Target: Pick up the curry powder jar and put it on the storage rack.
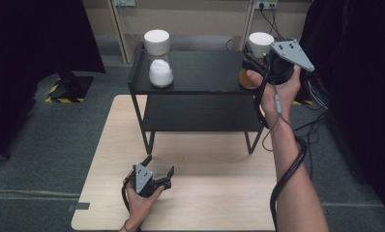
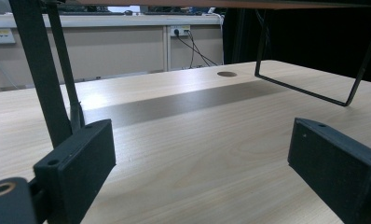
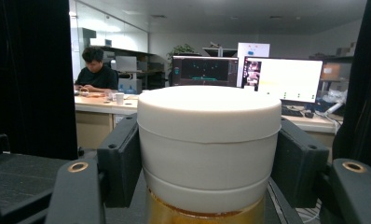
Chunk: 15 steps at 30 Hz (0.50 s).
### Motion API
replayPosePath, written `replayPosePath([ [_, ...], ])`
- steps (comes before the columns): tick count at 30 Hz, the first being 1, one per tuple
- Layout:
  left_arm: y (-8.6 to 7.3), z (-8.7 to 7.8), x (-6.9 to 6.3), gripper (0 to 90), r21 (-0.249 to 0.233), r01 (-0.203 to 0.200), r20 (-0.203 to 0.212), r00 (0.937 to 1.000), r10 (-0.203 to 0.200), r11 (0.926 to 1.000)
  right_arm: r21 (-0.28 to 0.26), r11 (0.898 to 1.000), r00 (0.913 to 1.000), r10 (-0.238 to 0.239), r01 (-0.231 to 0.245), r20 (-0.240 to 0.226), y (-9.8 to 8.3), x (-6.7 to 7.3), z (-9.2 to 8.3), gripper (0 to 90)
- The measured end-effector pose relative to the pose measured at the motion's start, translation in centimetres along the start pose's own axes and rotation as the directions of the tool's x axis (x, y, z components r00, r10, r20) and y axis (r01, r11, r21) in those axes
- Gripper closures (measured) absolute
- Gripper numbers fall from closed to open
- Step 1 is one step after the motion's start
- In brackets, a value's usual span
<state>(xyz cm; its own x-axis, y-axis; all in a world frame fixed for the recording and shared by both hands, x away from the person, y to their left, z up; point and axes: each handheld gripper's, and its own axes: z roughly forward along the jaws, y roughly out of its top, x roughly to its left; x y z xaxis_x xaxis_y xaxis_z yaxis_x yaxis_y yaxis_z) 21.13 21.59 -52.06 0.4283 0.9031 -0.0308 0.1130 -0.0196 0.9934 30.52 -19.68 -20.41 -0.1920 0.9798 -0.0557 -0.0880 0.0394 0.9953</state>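
While the right hand-held gripper (image 1: 256, 63) reached over the right end of the black shelf (image 1: 200, 72), its jaws were clamped on the white lid (image 3: 209, 140) of an amber jar (image 1: 247, 79) standing there, one pad pressed against each side of the lid. In the right gripper view the lid sat squarely between the two pads. The left hand-held gripper (image 1: 157, 168) rested low on the wooden counter (image 1: 205, 193), well apart from the jar, its jaws spread wide with nothing between them. A second white-lidded jar (image 1: 158, 60) stood at the shelf's left end.
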Motion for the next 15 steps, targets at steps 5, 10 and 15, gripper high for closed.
replayPosePath([
  [5,-0.01,0.0,-0.02,6.6,0.0,0.0,0.0,1.0,0.0,1.0,-0.007,1.0,0.9999,0.007,-0.007,-0.009,-0.29,-0.5,-0.02,33.9],
  [10,0.01,0.0,-0.02,6.7,0.0,0.001,-0.001,1.0,-0.001,1.0,-0.003,1.0,1.0,0.001,-0.001,-0.009,-0.21,-0.49,-0.01,33.7],
  [15,0.03,0.01,0.0,6.7,0.002,0.001,-0.001,1.0,-0.001,1.0,0.0,1.0,0.9999,-0.004,0.004,-0.009,-0.16,-0.54,0.04,33.4],
])
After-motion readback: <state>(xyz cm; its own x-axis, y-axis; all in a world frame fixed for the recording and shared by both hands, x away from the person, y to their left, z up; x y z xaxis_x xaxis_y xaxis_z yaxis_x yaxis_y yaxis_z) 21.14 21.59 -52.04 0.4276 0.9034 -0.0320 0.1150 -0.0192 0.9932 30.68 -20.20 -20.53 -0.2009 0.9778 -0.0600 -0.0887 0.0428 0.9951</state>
